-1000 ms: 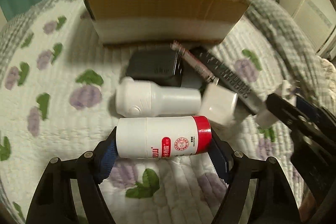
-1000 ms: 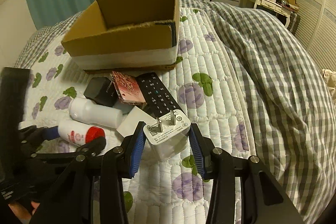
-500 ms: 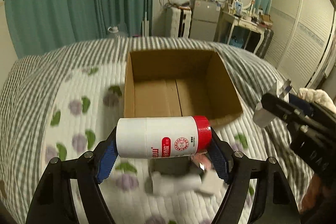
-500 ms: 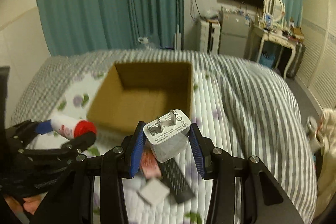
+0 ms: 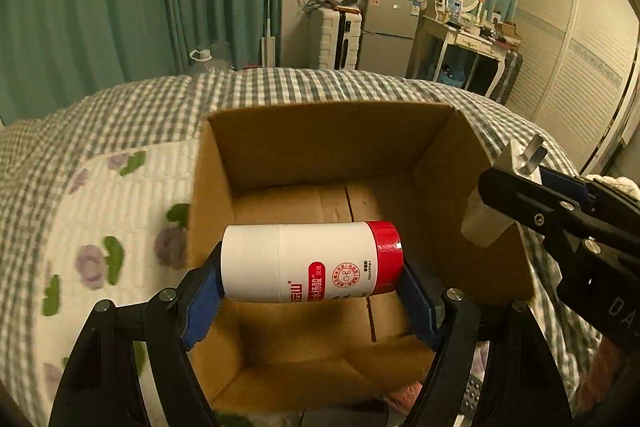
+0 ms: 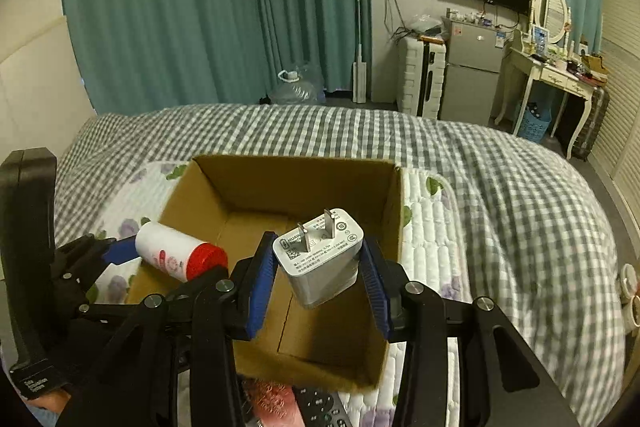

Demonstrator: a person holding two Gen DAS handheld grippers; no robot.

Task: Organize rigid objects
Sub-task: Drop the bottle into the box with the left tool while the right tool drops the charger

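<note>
The left gripper [image 5: 310,293], jaws easing apart around the white bottle [image 5: 310,261], hangs over the open cardboard box [image 5: 436,195] on the bed [image 6: 500,187]; beside it the right gripper [image 6: 318,277] clamps the charger [image 6: 322,255]; a remote [image 6: 320,407] lies before the box

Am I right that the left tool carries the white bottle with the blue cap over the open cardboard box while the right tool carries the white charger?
Not quite: the bottle cap is red, as the left wrist view shows. The rest holds: left tool over the cardboard box, right tool carrying the charger.
</note>
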